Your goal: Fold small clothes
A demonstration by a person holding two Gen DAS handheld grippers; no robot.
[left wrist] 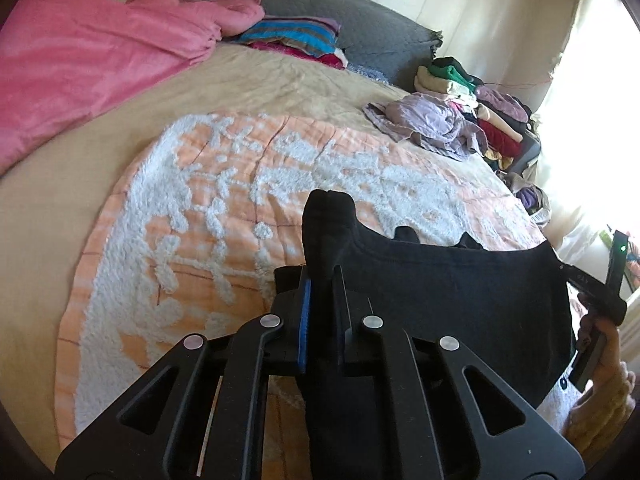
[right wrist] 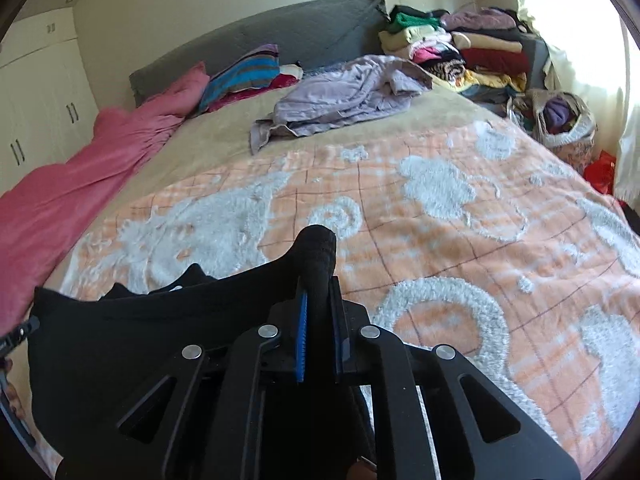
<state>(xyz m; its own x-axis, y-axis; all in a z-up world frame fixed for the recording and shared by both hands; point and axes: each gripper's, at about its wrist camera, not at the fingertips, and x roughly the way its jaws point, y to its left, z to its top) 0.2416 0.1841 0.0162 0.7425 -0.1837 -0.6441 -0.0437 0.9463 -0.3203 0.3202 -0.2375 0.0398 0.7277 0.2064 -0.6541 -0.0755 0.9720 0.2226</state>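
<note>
A black garment point(left wrist: 448, 280) hangs stretched between my two grippers above the orange and white blanket point(left wrist: 224, 208). My left gripper point(left wrist: 322, 276) is shut on one corner of it, and a bunch of black cloth sticks up past the fingertips. My right gripper point(right wrist: 318, 284) is shut on the other corner of the black garment point(right wrist: 132, 344). The right gripper also shows at the right edge of the left wrist view point(left wrist: 596, 292), held by a hand. The garment's lower part is hidden behind the grippers.
The blanket point(right wrist: 460, 220) lies on a beige bed point(left wrist: 260, 84). A pink cover point(left wrist: 80, 64) lies at the left, striped pillows point(left wrist: 292, 36) by the grey headboard, a crumpled lilac garment point(right wrist: 340, 96) further back, and stacked clothes point(right wrist: 460, 48) and a laundry bag point(right wrist: 564, 120) at the right.
</note>
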